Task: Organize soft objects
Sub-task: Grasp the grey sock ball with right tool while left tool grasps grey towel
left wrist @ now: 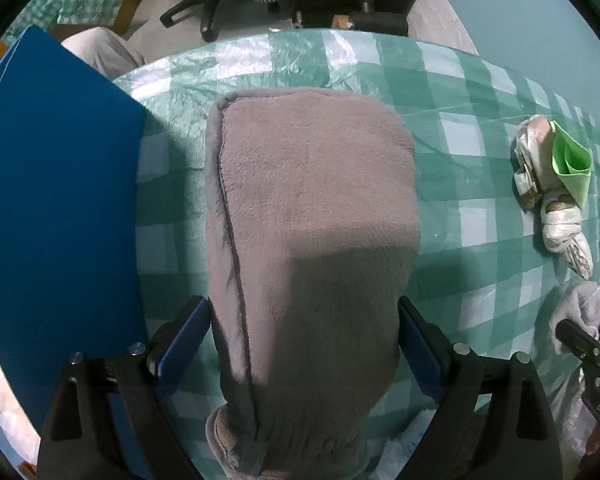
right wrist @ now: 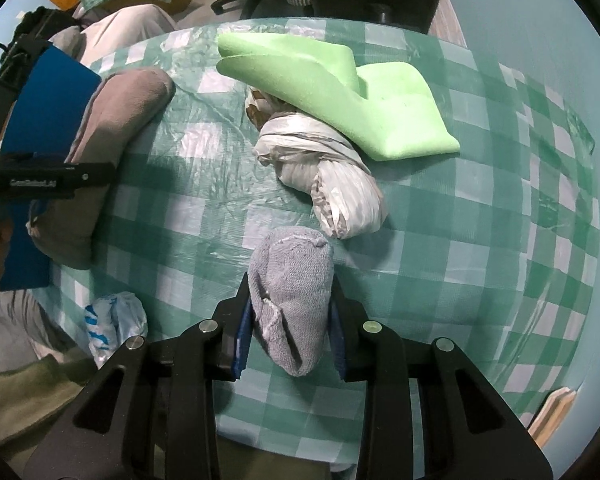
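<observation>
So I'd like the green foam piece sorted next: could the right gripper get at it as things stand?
Probably not yet. The right gripper has its jaws shut on a grey rolled cloth, so it must set that down first. The green foam piece lies ahead, resting partly on a knotted white plastic bag, its top uncovered.

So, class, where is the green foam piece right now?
In the right wrist view the green foam piece lies at the far middle of the checked tablecloth, resting partly on the knotted white plastic bag, beyond the grey cloth.
</observation>
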A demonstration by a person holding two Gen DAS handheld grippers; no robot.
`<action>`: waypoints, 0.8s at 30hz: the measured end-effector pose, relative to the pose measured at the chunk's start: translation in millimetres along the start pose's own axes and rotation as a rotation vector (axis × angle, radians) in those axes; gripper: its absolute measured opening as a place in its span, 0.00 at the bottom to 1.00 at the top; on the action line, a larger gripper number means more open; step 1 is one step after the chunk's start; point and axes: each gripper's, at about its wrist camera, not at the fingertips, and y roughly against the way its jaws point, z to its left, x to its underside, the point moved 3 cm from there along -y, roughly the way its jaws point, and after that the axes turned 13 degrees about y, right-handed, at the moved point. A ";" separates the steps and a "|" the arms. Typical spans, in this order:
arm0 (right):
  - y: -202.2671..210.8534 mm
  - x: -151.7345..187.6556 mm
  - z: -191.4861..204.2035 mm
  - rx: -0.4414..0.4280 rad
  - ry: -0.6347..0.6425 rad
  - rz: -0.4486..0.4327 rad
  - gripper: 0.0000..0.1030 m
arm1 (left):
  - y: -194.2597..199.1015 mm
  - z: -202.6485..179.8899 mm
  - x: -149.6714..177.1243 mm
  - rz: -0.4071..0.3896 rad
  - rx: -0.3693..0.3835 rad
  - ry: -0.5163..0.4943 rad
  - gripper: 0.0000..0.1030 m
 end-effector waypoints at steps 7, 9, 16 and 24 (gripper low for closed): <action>-1.7 -4.6 1.6 0.000 0.009 -0.012 0.31 | -1.5 2.6 7.4 -0.048 0.012 -0.023 0.48; -0.7 -4.1 3.5 0.001 0.014 -0.020 0.31 | 2.0 2.9 9.6 -0.066 0.016 -0.033 0.36; 9.2 -8.1 9.7 -0.001 0.027 -0.049 0.31 | 23.8 17.0 17.9 -0.101 0.036 -0.038 0.28; 28.8 -17.2 18.6 0.004 0.056 -0.086 0.31 | 45.9 12.6 33.3 -0.134 0.047 -0.018 0.28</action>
